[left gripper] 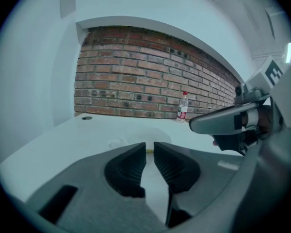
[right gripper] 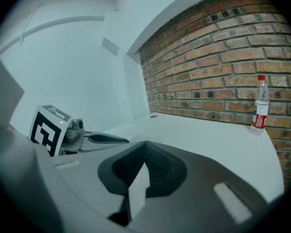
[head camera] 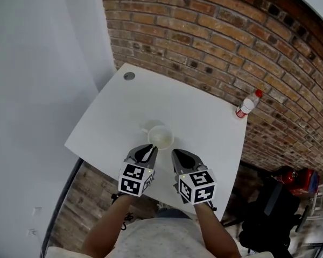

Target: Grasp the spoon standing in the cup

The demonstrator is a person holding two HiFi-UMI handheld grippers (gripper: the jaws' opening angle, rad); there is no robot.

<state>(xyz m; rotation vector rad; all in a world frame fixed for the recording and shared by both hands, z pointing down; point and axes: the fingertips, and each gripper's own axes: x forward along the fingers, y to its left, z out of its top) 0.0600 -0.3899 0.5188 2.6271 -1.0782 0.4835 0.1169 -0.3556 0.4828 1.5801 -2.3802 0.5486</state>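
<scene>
White tabletop: the table [head camera: 204, 112] is bare apart from a cup near its front edge and a plastic bottle [head camera: 247, 105] with a red cap at the far right corner, next to the brick wall [head camera: 215, 31].
Pale cup: the cup [head camera: 161, 137] stands upright, just ahead of both grippers and roughly between their lines of approach.
Spoon: it cannot be made out clearly. A pale shape [head camera: 148, 127] at the cup's far-left rim may be its handle, but it blends into the table.
Left gripper: the left gripper [head camera: 146, 152] sits closest to the cup. Its jaws are a narrow slit apart with nothing between them.
Right gripper: the right gripper [head camera: 182, 157] is beside the left one and slightly further back. Its jaws meet at the tips and hold nothing.
Risk, narrow opening: a slit this tight would likely push against the handle rather than take it in, so the jaws probably need to spread first.
Risk, light cup: the cup looks light and nothing steadies it. A nudge to its near rim could slide or tip it, and the spoon would go with it.
Risk, poor contrast: handle, cup and table are all pale, so the reach could easily be misaligned.
Risk, crowding: the grippers are close together and could knock each other if both go in.
</scene>
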